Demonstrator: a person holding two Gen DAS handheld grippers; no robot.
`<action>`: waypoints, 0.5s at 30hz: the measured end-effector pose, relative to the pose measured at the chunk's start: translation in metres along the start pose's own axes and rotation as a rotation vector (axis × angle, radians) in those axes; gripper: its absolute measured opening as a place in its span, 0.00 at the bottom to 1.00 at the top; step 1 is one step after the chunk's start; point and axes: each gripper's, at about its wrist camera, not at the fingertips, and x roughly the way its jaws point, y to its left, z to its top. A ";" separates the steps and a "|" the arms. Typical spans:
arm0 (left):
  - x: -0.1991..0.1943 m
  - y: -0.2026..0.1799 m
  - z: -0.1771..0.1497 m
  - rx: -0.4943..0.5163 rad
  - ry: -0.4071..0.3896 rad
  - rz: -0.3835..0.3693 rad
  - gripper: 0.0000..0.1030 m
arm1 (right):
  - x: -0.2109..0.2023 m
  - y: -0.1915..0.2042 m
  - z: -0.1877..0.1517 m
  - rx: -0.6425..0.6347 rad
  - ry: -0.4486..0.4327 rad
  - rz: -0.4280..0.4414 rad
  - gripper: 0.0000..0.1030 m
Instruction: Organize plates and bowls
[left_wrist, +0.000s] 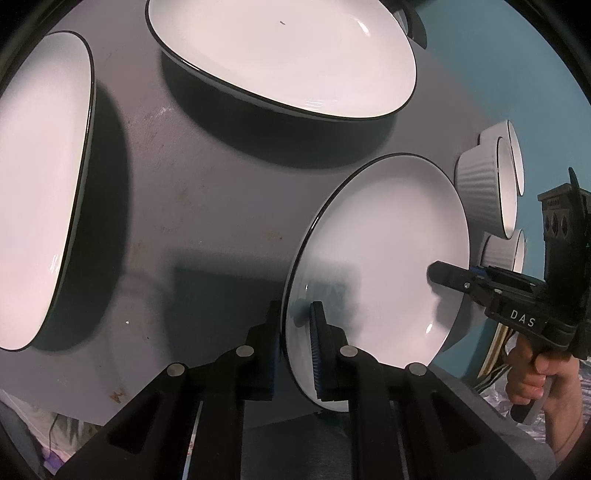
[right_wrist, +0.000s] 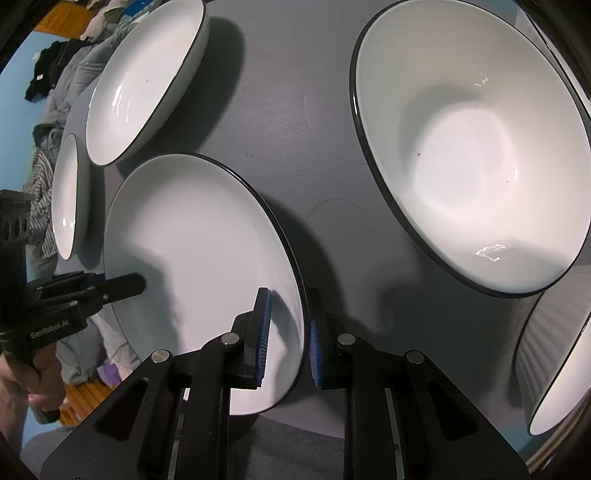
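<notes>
Left wrist view: the left gripper (left_wrist: 295, 354) pinches the near rim of a white plate (left_wrist: 384, 254) with a black edge, one blue pad on each face. At 3 o'clock the right gripper (left_wrist: 443, 275), lettered "DAS", reaches onto the same plate's far rim; how far its fingers stand apart cannot be told here. Ribbed bowls (left_wrist: 480, 192) stand beyond it at 2 o'clock, two large plates (left_wrist: 280, 55) at 12 and 9 on the grey table (left_wrist: 192, 206).

Right wrist view: the right gripper (right_wrist: 286, 339) straddles the plate (right_wrist: 199, 243) rim, pads just beside it, slightly parted. The left gripper (right_wrist: 125, 286), marked "GenRobot.AI", shows at 9 o'clock. A deep bowl (right_wrist: 476, 147) fills 2 o'clock; clothes (right_wrist: 59, 85) lie at 10.
</notes>
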 end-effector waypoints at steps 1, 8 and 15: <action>-0.001 0.000 0.000 0.003 0.000 0.004 0.12 | 0.000 0.000 0.000 0.005 0.000 0.002 0.18; -0.005 0.002 0.000 -0.002 0.006 0.021 0.12 | 0.002 -0.004 0.001 0.035 0.013 0.013 0.17; -0.008 -0.002 0.000 -0.001 0.009 0.034 0.12 | 0.005 -0.006 0.000 0.041 0.021 0.030 0.16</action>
